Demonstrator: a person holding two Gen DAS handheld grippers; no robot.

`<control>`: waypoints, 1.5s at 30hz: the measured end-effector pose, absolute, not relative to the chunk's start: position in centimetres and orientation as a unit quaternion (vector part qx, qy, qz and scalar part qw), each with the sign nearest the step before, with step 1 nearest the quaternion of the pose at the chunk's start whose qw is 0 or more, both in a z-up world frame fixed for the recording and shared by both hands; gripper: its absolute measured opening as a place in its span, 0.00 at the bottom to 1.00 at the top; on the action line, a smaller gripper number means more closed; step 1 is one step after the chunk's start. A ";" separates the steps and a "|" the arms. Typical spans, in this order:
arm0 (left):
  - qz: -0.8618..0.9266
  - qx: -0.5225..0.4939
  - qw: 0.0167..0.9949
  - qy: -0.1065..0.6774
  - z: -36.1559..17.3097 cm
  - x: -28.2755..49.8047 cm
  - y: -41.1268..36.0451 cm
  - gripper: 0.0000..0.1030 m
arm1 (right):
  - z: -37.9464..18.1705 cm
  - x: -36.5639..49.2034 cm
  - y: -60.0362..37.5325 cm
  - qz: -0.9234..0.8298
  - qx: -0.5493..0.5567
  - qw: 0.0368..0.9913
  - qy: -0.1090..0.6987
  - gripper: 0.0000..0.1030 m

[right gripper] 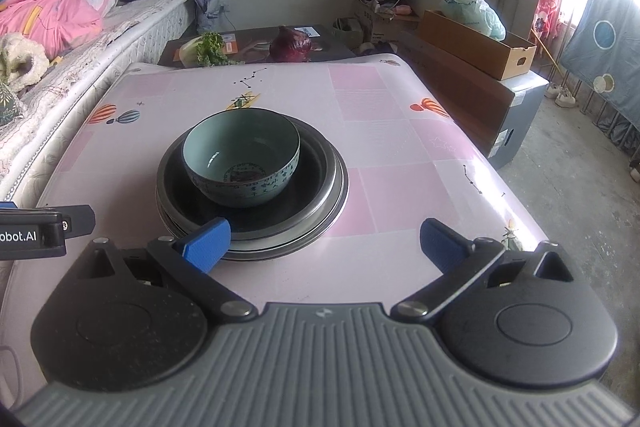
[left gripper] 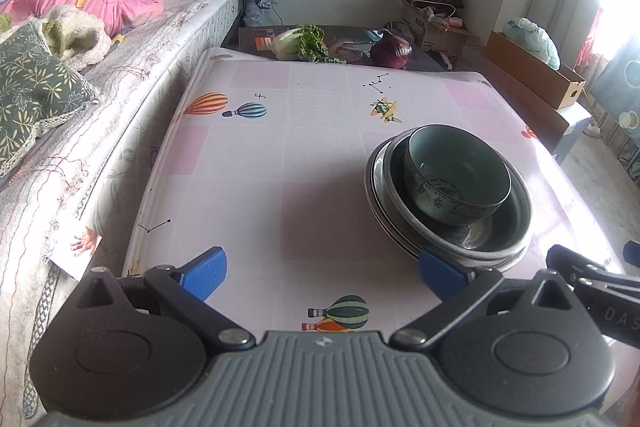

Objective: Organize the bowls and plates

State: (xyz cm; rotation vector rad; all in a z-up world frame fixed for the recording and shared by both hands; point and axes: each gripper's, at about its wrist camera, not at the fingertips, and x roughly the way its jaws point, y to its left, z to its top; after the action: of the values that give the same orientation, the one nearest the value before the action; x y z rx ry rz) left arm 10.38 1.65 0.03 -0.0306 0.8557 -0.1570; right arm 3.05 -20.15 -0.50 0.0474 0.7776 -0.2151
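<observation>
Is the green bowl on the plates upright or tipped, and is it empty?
Upright and empty: the green bowl sits mouth up in the stacked plates, its bare glazed bottom visible.

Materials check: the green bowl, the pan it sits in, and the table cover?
Green bowl: likely glazed ceramic, since it has a glossy celadon inside and printed characters on the wall. Pan under it: looks like brushed metal, probably steel, with a grey rolled rim and dull sheen; its inside looks dark. Table cover: seems plastic or vinyl, smooth, printed with balloons, showing window glare.
</observation>
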 end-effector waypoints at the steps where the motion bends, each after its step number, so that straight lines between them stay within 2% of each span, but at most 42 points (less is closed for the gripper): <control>1: -0.077 -0.019 0.905 0.419 -0.1 10.5 1.7 1.00 | -0.5 3.1 -20.2 -0.104 0.029 0.918 0.381 0.99; 12: -0.069 -0.022 0.893 0.445 -0.8 11.4 0.8 1.00 | -1.4 3.4 -21.7 -0.076 0.103 0.905 0.406 0.99; 45: -0.070 -0.005 0.883 0.464 -1.5 10.6 0.3 1.00 | -2.3 3.0 -21.7 -0.084 0.082 0.900 0.420 0.99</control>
State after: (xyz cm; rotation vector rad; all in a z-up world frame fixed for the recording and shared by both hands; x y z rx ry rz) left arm 10.64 0.29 -1.47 -0.0114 0.9659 -0.1462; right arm 2.97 -21.65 -2.30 0.1707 0.8702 -0.1745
